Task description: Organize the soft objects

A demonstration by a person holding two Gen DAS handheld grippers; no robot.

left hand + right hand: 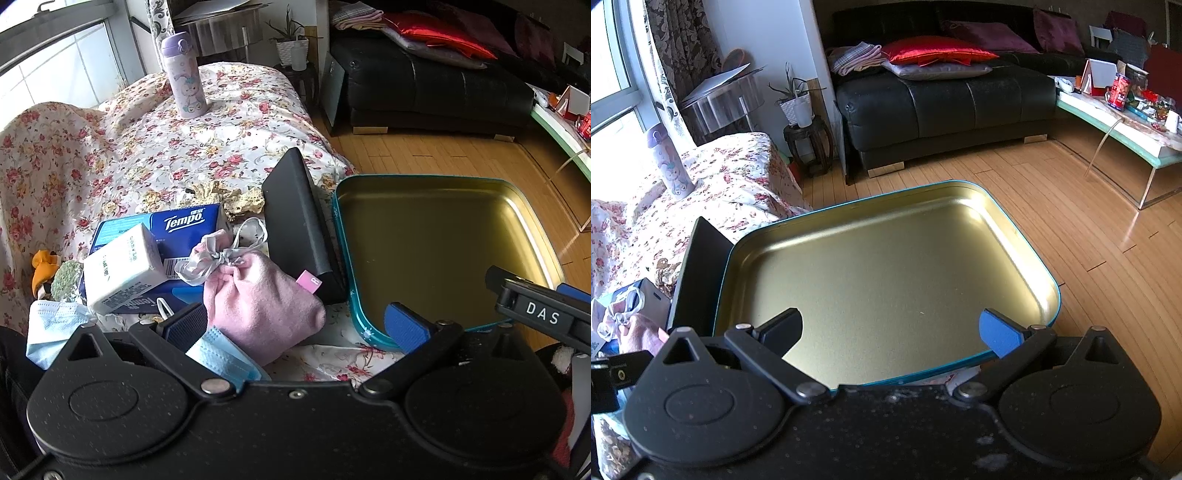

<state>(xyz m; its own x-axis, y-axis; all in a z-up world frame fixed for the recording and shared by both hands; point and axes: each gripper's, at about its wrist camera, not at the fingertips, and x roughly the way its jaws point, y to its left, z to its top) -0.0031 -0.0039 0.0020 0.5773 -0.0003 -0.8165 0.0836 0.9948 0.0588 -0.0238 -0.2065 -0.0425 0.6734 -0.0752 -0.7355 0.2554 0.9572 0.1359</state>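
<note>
One plump pink drawstring pouch (260, 302), silver ribbon-tied, between wide left tongs (295, 325); right tongs (899, 332) wide, empty.

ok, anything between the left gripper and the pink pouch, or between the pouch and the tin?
Nothing blocks the left gripper: the pink pouch lies between its open fingers. A black box leans beside the pouch, against the tin, but the pouch's near corner faces the tin's rim clear.

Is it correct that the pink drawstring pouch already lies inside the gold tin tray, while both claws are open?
Not quite. The pink drawstring pouch lies on the floral cloth, left of the gold tin tray, whose inside shows bare in the right wrist view. The left wrist view shows the pouch. The left claw and right claw are indeed open.
</note>
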